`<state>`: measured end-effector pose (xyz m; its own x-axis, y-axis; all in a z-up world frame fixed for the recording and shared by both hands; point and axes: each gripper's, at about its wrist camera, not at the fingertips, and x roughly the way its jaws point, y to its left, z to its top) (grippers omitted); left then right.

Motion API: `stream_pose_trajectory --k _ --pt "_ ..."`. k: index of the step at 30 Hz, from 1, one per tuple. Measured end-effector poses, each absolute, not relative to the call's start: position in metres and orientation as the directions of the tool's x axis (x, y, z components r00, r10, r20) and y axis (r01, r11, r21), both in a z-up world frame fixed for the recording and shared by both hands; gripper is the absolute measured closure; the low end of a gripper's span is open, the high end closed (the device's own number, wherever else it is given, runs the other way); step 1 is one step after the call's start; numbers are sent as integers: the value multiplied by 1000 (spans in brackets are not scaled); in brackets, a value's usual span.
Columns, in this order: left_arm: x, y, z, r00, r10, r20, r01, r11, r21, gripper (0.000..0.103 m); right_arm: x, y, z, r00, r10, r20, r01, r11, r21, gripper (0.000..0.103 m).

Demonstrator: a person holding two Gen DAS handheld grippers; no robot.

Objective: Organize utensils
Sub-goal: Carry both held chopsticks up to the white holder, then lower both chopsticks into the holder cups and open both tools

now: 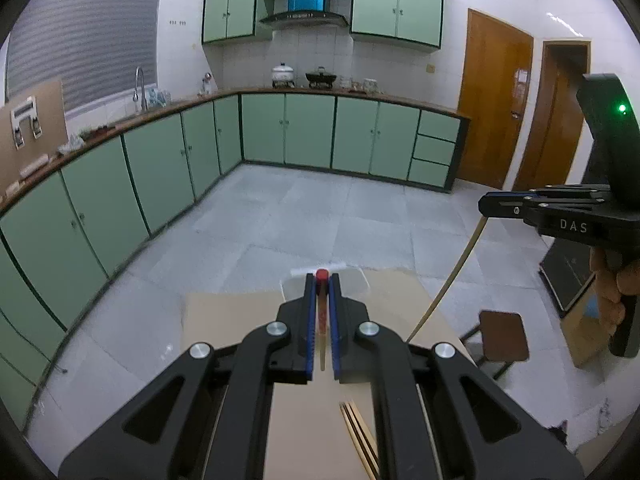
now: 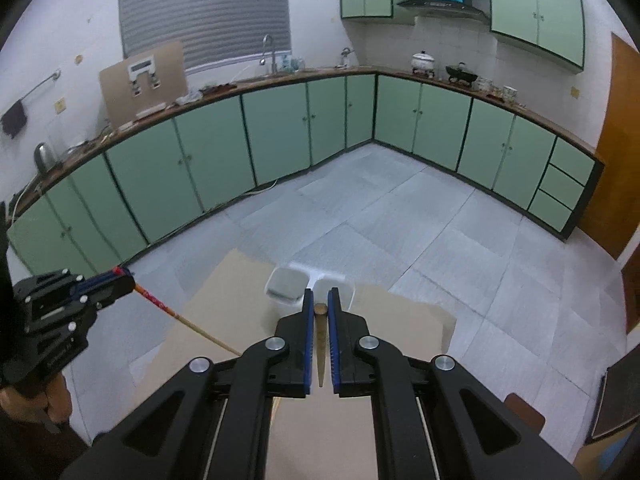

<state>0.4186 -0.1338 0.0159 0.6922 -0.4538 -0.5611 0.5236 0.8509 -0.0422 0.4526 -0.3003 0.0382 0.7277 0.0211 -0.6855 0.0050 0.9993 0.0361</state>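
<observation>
My left gripper (image 1: 320, 280) clamps a red-capped wooden chopstick (image 1: 321, 312), my right gripper (image 2: 319, 300) a plain bamboo chopstick (image 2: 321, 344), probably bound for the far clear plastic containers (image 2: 286, 286).

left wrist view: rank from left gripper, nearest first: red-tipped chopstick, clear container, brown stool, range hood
1. red-tipped chopstick: clamped between the left gripper fingers.
2. clear container: just beyond the fingertips, at the table's far edge.
3. brown stool: on the floor, right of the table.
4. range hood: on the far wall, high up.
</observation>
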Motion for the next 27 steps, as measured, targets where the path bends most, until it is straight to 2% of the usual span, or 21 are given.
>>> stream_pose_trajectory --k 6,11,15,22,24,26,27 --pt "471 -152 29 732 -439 -521 480 875 -64 98 505 -301 43 751 -19 -660 28 1000 4 96" --pt "510 -171 17 758 -410 -507 442 895 -64 98 545 -310 33 764 -22 -645 43 999 18 96" --pt "540 -184 -8 752 -407 -518 429 899 -84 98 573 -320 11 763 -29 -645 64 997 30 96" --pt "576 -193 -82 689 -394 -608 412 904 -118 97 601 -338 -53 707 -16 -707 88 994 66 96" --pt "580 -190 -94 679 -383 -627 403 908 -119 96 602 -341 -62 699 -10 -715 88 993 72 93" --pt "579 -181 -98 683 -376 -626 390 913 -122 95 600 -346 -66 697 -10 -717 97 992 81 79" --pt "579 -178 -97 683 -375 -627 388 913 -123 92 596 -348 -64 702 -13 -712 101 992 81 79"
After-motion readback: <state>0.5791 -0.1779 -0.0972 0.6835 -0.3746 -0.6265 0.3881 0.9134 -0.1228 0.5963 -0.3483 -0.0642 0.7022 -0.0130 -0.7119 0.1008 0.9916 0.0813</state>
